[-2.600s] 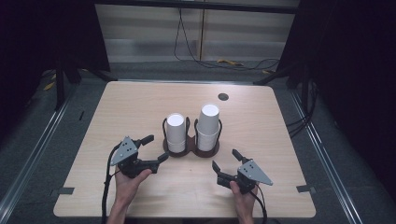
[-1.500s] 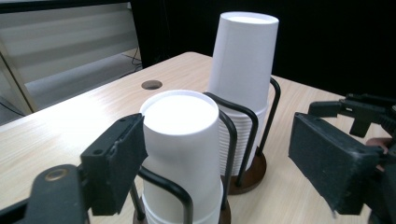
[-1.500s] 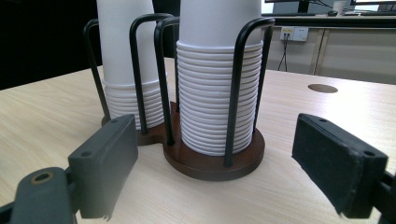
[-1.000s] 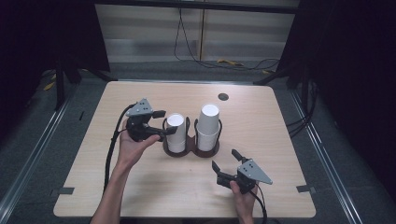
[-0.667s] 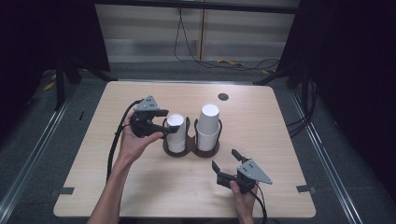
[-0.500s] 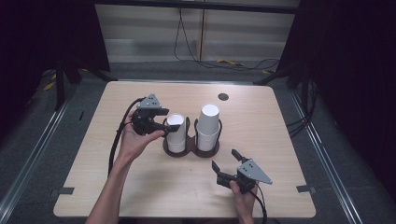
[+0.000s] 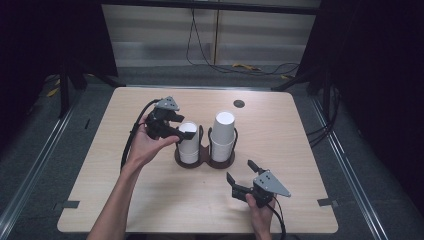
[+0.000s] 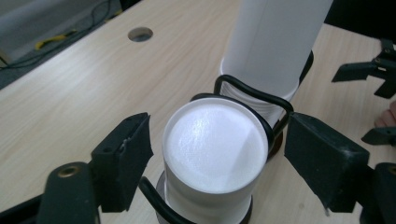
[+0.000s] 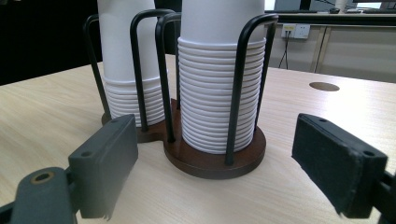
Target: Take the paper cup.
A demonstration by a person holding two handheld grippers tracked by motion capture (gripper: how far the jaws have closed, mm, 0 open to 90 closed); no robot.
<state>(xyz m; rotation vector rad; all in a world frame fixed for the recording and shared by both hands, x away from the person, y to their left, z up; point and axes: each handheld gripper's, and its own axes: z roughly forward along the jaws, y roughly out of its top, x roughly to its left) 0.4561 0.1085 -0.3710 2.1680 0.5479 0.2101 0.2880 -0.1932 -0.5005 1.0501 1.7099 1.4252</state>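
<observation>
Two stacks of upturned white paper cups stand in a dark wooden holder with black wire loops at mid-table. My left gripper is at the top of the left stack. In the left gripper view the jaws straddle that stack's top cup. The jaws have just been opening a little, and a gap shows at the right pad. The taller right stack stands just beyond. My right gripper rests open on the table in front of the holder, facing both stacks.
A round cable hole sits in the tabletop behind the holder. The table's front edge runs close to my right hand. Dark floor, rails and cables surround the table.
My left gripper has travelled from the table's front left up to the left stack and now has its jaws around the top cup. The right gripper has stayed put.
</observation>
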